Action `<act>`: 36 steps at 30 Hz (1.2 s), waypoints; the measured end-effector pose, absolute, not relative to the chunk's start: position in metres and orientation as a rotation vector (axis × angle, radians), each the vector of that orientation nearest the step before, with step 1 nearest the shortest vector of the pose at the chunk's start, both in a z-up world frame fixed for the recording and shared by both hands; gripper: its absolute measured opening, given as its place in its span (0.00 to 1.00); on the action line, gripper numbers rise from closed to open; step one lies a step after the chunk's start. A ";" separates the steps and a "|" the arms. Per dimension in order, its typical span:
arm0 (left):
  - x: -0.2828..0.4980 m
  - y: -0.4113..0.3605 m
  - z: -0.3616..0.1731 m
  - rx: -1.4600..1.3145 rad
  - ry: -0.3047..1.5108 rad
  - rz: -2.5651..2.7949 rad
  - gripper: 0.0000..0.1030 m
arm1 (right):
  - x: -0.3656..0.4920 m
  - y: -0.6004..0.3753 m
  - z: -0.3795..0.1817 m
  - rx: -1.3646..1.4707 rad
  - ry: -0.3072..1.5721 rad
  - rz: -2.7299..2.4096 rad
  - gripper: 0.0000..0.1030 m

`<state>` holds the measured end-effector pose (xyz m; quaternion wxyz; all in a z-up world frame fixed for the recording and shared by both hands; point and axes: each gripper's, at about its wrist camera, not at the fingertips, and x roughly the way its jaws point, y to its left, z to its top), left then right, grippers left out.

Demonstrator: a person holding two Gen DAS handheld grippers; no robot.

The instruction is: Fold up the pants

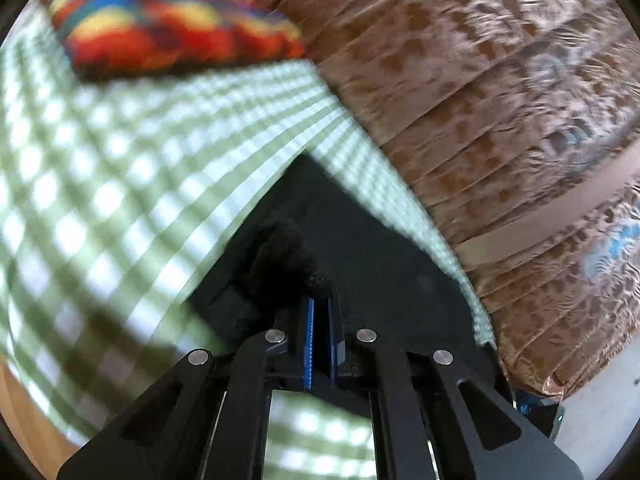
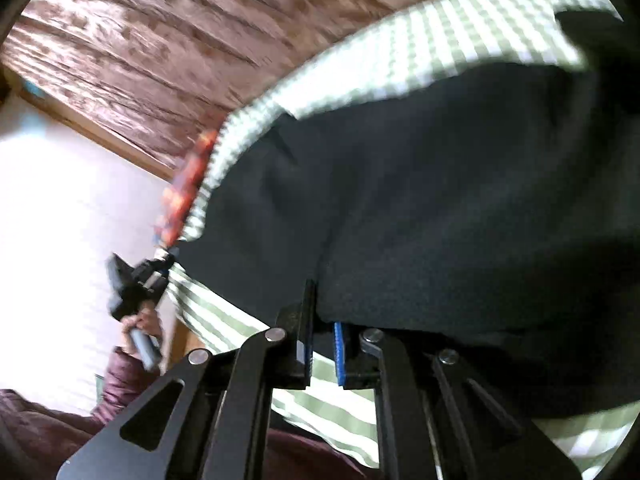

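Two grippers pinch dark pants (image 2: 440,200), spread across a green-checked sheet (image 1: 120,152) on the bed. Soft, limp, fairly thick cloth by the look: likely to sag and drape between grips, unlikely to slip from ribbed pads. Best taken at an edge or corner, as now. Beyond the sheet, a brown patterned quilt (image 1: 500,100); at the sheet's far corner, a bright multicoloured cushion (image 1: 172,20), well clear of the pants. Nothing lying on the pants. Left gripper (image 1: 320,312) clamped tight on a bunched fold of pants; right gripper (image 2: 322,320) closed on the near edge, cloth hanging over it.
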<state>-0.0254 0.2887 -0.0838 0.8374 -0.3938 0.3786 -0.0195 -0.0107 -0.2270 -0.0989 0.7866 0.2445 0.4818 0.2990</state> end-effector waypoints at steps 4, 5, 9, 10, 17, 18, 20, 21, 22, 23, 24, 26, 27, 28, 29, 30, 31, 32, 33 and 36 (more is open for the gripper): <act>-0.036 0.294 -0.098 -0.917 0.799 -0.050 0.05 | -0.005 -0.229 -0.120 0.592 1.069 0.621 0.06; -0.038 0.295 -0.097 -0.936 0.797 -0.055 0.08 | -0.005 -0.228 -0.120 0.581 1.067 0.620 0.06; -0.044 0.310 -0.096 -1.054 0.737 -0.044 0.49 | -0.002 -0.226 -0.120 0.588 1.070 0.615 0.06; -0.045 0.312 -0.095 -1.075 0.726 -0.047 0.49 | -0.001 -0.225 -0.121 0.592 1.068 0.614 0.06; -0.039 0.307 -0.083 -0.894 0.805 0.063 0.07 | -0.007 -0.230 -0.120 0.571 1.067 0.616 0.06; -0.040 0.306 -0.082 -0.872 0.811 0.076 0.07 | -0.008 -0.231 -0.121 0.569 1.066 0.616 0.06; -0.039 0.305 -0.088 -0.826 0.867 0.127 0.10 | -0.007 -0.232 -0.124 0.579 1.071 0.620 0.06; -0.038 0.307 -0.093 -0.821 0.882 0.141 0.13 | -0.007 -0.233 -0.124 0.589 1.073 0.626 0.07; -0.038 0.307 -0.094 -0.820 0.886 0.145 0.14 | -0.006 -0.234 -0.125 0.599 1.075 0.637 0.08; -0.037 0.306 -0.088 -0.801 0.877 0.163 0.25 | -0.006 -0.235 -0.125 0.604 1.075 0.644 0.09; -0.037 0.304 -0.082 -0.766 0.868 0.198 0.51 | -0.006 -0.236 -0.124 0.610 1.075 0.652 0.09; -0.039 0.298 -0.066 -0.666 0.835 0.323 0.62 | -0.008 -0.241 -0.125 0.629 1.081 0.671 0.15; -0.038 0.296 -0.059 -0.628 0.820 0.348 0.62 | -0.009 -0.243 -0.123 0.634 1.083 0.679 0.19; -0.038 0.293 -0.052 -0.601 0.806 0.360 0.62 | -0.010 -0.245 -0.121 0.635 1.083 0.687 0.28; -0.038 0.288 -0.043 -0.569 0.778 0.373 0.62 | -0.015 -0.250 -0.116 0.620 1.077 0.699 0.38; -0.038 0.284 -0.037 -0.549 0.758 0.361 0.62 | -0.018 -0.253 -0.112 0.606 1.074 0.700 0.42; -0.036 0.272 -0.030 -0.523 0.736 0.302 0.62 | -0.023 -0.258 -0.108 0.587 1.071 0.699 0.48; -0.033 0.262 -0.027 -0.509 0.730 0.259 0.62 | -0.028 -0.266 -0.102 0.564 1.064 0.687 0.51; -0.030 0.249 -0.026 -0.490 0.729 0.204 0.62 | -0.034 -0.278 -0.094 0.541 1.046 0.658 0.52; -0.009 0.193 -0.032 -0.425 0.797 -0.025 0.62 | -0.034 -0.316 -0.071 0.534 0.974 0.538 0.61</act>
